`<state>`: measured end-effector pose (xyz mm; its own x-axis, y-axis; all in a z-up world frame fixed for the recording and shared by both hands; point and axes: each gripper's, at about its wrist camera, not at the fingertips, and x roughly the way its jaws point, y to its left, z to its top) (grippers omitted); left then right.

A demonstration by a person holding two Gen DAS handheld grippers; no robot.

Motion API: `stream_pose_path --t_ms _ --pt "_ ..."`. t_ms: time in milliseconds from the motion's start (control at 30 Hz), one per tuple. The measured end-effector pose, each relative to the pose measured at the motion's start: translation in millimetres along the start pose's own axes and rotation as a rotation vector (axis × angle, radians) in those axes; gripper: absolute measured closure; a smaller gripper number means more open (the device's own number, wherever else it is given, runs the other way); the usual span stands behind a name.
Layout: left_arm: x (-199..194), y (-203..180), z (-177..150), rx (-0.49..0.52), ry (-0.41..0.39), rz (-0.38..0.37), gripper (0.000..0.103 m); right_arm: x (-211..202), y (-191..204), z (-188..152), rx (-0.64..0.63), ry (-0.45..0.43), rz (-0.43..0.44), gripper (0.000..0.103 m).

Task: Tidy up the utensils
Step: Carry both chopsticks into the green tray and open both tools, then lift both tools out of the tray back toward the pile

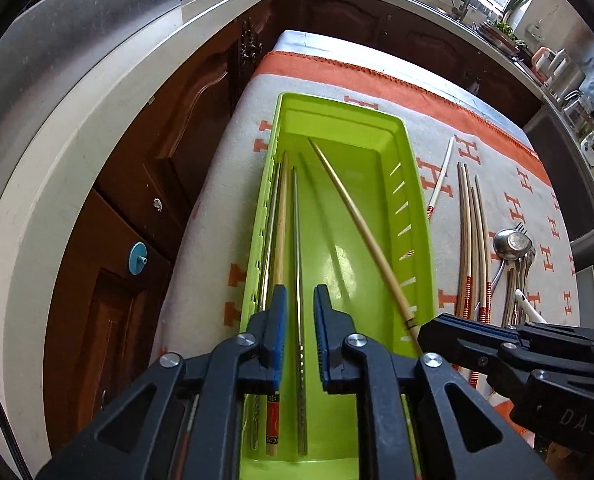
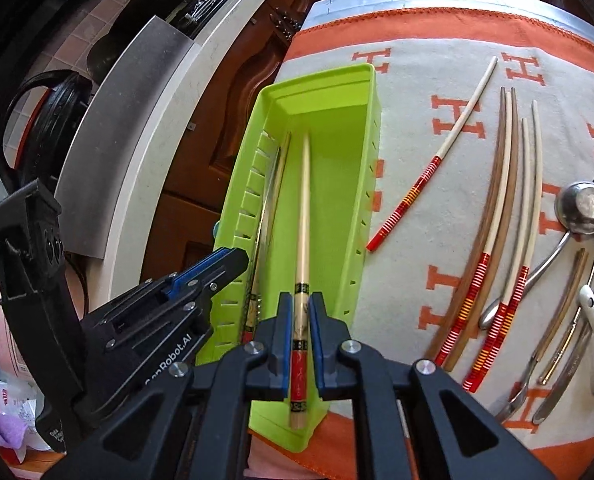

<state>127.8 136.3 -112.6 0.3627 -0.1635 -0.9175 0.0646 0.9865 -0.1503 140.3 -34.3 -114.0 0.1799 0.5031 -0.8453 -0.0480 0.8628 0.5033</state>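
Left wrist view: the left claw [image 1: 300, 304] is hovering over the near end of the green tray [image 1: 411, 184], its jaws standing a little apart with nothing between the pads; a metal chopstick [image 1: 297, 248] is lying on the tray floor right below the gap.
Right wrist view: the right claw [image 2: 300, 312] is pinching a pale chopstick [image 2: 305, 200] at its red decorated end, jaws narrow and pressing on both sides.
Held chopstick: it is slanting out over the tray [image 2: 371, 92], tip pointing to the far end; in the left view the same chopstick [image 1: 357, 224] is crossing the tray diagonally from the right claw [image 1: 425, 330].
Tray contents: a wooden chopstick [image 1: 281, 220] is lying along the left wall, with what is probably another thin metal one beside it, though the glare is making that hard to tell.
Cloth: a white and orange patterned cloth [image 2: 437, 40] is covering the table under the tray.
Right of the tray: a single red-ended chopstick [image 2: 437, 160] is lying near the tray; further right a bundle of chopsticks [image 2: 501, 220] is resting side by side.
Far right: spoons [image 2: 585, 200] and other cutlery are piling together, touching one another.
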Motion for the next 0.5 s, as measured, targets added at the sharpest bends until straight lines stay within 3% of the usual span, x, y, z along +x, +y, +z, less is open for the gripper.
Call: stream_pose_path --t_ms 233,367,500 --pt "-5.7 -1.1 -1.2 -0.005 -0.024 -0.01 0.064 -4.3 6.8 -4.1 -0.061 -0.018 -0.044 0.093" --pt "-12.7 -7.5 -1.5 -0.001 -0.041 -0.012 0.044 -16.6 9.6 -7.7 -0.111 -0.067 -0.086 0.093" --pt "-20.6 -13.4 -1.3 0.014 -0.065 -0.017 0.041 -27.8 5.5 -9.7 -0.132 -0.095 -0.105 0.092"
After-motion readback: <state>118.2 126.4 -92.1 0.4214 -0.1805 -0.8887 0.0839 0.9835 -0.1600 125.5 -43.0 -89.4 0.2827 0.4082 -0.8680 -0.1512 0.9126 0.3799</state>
